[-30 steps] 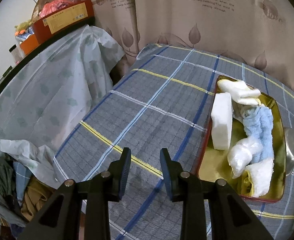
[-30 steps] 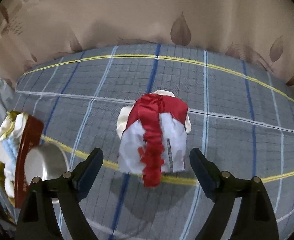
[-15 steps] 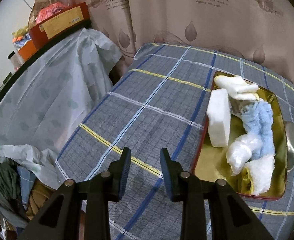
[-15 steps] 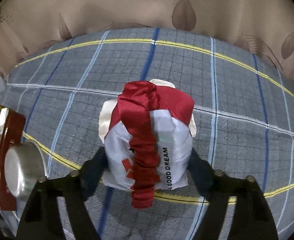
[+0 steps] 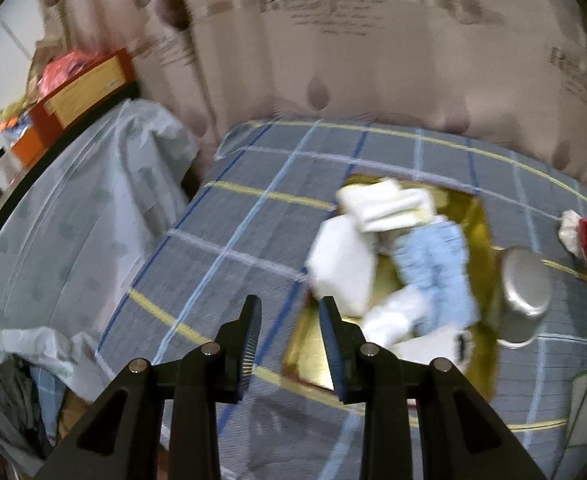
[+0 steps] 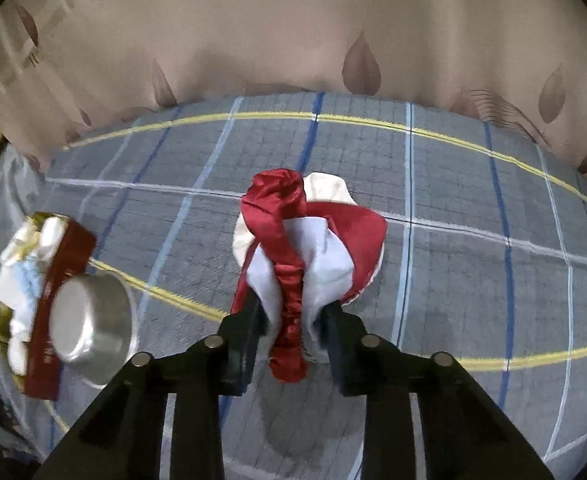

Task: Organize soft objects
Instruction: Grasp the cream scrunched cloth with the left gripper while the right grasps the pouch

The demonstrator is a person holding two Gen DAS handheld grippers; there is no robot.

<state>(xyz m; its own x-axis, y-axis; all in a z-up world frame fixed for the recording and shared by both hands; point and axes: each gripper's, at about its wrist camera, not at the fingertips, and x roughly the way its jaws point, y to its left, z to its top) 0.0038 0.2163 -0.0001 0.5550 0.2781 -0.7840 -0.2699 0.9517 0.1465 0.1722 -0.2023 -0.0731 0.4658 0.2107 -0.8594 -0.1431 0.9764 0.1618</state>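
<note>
A: Right gripper (image 6: 291,320) — we see its jaws have just been closing and now pinch the red-and-white cloth bundle (image 6: 305,248), squeezed narrow between them. The bundle sits mid-table on the plaid tablecloth (image 6: 453,184).

B: Left gripper (image 5: 289,334)?

A: Jaws spread partway, nothing between them. It hangs over the near corner of the gold tray (image 5: 309,360), and the view is blurred.

B: What's in the tray?

A: White foam block (image 5: 341,268), light blue towel (image 5: 433,256), white rolled cloths (image 5: 389,204). It's crowded; bare gold shows only at the near end.

B: Room to move?

A: A metal bowl (image 6: 89,320) touches the tray's red rim (image 6: 59,280), between tray and bundle. We have open cloth right of the bundle; the curtain (image 6: 293,40) hangs at the far edge.
</note>
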